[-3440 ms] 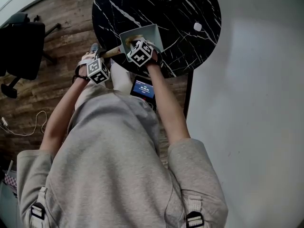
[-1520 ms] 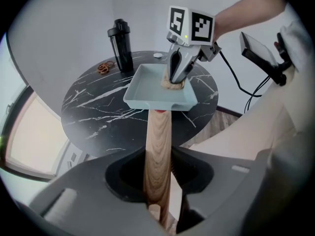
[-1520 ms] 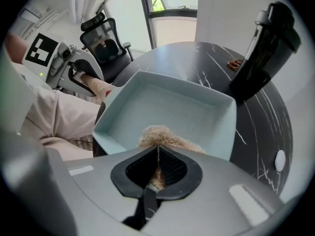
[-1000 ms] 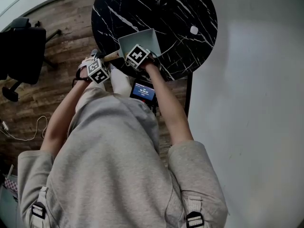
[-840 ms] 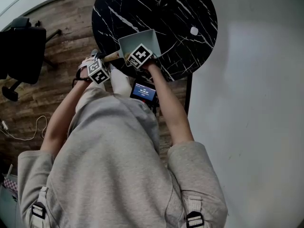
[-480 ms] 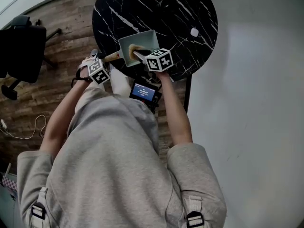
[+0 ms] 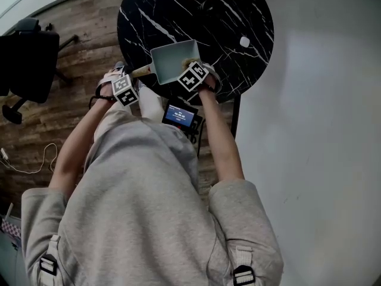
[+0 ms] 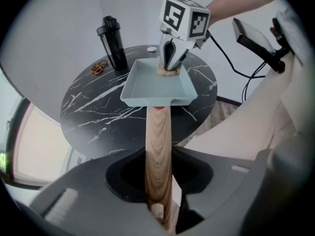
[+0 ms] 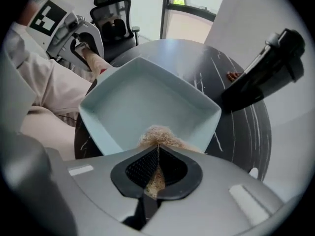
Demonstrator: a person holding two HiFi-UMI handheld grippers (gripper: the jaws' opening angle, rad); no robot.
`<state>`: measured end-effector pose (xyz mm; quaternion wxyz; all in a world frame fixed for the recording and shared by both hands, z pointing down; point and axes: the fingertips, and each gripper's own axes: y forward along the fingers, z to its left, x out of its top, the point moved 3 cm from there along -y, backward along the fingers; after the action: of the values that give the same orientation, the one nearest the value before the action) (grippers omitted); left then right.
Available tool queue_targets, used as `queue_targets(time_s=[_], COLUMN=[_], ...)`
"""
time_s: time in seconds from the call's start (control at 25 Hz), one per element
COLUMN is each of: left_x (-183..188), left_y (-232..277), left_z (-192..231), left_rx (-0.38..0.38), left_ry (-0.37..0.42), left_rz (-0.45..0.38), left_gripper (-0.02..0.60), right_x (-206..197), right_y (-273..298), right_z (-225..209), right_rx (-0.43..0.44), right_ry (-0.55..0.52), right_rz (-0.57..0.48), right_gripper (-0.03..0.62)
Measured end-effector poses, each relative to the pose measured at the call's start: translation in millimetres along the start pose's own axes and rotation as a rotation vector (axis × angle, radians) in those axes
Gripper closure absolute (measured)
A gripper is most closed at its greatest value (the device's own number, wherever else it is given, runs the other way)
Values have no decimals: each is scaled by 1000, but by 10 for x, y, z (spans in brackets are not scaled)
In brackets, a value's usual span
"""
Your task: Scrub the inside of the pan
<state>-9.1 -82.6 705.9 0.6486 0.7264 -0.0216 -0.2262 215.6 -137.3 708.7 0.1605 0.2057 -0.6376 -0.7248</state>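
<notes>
A pale blue square pan (image 7: 172, 59) with a wooden handle (image 7: 141, 71) rests on the round black marble table (image 7: 226, 16) near its front edge. My left gripper (image 7: 133, 76) is shut on the handle (image 8: 158, 146), which runs straight between its jaws. My right gripper (image 7: 189, 68) is shut on a tan fibrous scrubber (image 9: 158, 135). It holds that scrubber (image 8: 167, 71) down inside the pan (image 8: 155, 85), against the wall on the pan's right side in the head view. In the right gripper view the pan's floor (image 9: 142, 104) looks bare and smooth.
A black bottle (image 8: 112, 42) stands at the table's far side, with a small brown object (image 8: 100, 68) and a white cap (image 7: 244, 42) nearby. A lit phone on a mount (image 7: 180, 113) hangs below the table edge. A black office chair (image 7: 27, 58) stands to the left.
My right gripper has carried the scrubber across the pan, from its left and middle part to its right side. The left gripper and the handle have stayed put.
</notes>
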Motion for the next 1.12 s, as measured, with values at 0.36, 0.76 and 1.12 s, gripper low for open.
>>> queue_targets(time_s=[0.36, 0.76, 1.12], left_x=[-13, -19, -18], left_y=[14, 12, 31], left_z=[15, 6, -6], left_rx=[53, 70, 22], left_ry=[117, 110, 1], left_rz=[33, 51, 97], left_gripper=[463, 463, 469], right_x=[427, 873, 1146], right_y=[48, 78, 43], right_z=[-401, -229, 635], right_rx=[-120, -17, 311], right_ry=[0, 49, -275], right_rz=[-65, -228, -191], right_gripper=[569, 569, 571])
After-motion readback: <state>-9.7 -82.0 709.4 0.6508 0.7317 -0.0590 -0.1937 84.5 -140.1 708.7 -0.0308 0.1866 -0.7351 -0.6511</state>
